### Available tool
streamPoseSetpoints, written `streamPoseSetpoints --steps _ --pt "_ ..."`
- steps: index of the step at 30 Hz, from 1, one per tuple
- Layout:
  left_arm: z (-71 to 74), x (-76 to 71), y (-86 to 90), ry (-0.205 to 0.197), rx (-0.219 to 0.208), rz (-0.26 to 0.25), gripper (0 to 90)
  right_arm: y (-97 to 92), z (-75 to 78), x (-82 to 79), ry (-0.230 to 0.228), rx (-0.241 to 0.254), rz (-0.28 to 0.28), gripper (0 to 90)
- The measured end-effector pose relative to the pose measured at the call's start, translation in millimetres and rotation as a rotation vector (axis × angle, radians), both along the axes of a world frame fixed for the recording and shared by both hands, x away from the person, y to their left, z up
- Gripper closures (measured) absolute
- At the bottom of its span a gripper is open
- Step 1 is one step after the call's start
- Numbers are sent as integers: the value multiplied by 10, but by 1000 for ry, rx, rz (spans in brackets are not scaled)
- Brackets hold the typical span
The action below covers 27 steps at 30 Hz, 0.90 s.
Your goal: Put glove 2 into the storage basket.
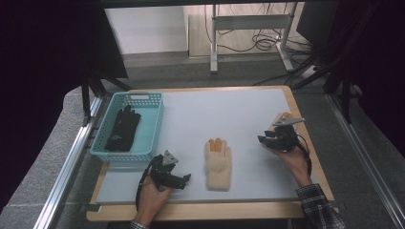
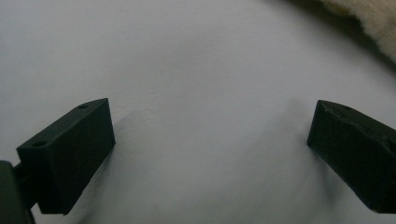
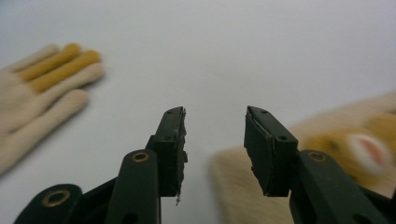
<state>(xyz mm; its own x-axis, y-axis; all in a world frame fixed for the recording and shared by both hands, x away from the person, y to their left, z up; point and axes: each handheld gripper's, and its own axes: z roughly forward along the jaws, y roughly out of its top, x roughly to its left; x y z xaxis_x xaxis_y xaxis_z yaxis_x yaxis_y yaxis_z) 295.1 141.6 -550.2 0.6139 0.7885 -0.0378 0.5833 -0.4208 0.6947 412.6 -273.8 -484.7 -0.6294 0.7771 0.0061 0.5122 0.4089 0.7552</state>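
Note:
A cream knit glove with orange fingers lies flat on the white mat, fingers pointing away from me. My left gripper rests low on the mat to its left, open, with bare mat between its jaws; the glove's edge shows at the top right of the left gripper view. My right gripper hovers at the mat's right side, open with nothing between its jaws. A second cream and orange glove, blurred, lies beneath and right of those jaws, also seen near the table's right edge. The first glove lies far left.
A teal plastic basket stands at the mat's left side with a black glove lying inside. The wooden table edge runs along the front. Beyond the table are a grey floor and a desk frame.

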Motion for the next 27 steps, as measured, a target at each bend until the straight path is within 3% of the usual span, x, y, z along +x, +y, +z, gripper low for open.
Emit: streamPoseSetpoints --steps 7,12,16,21,24,27 --pt "0 1 0 0 0 -1 10 -352 41 120 -13 -21 -117 602" --pt "0 1 0 0 0 0 10 -514 -2 237 -3 -34 -182 493" --pt "0 1 0 0 0 0 10 -524 -84 328 -1 -19 -196 405" --pt "1 1 0 0 0 -1 10 -455 -210 448 0 -57 -199 355" --pt "1 0 0 0 0 -1 10 -420 -278 492 -4 -82 -199 365" --pt "0 0 1 0 0 -1 10 -404 -317 484 -1 -90 -210 464"
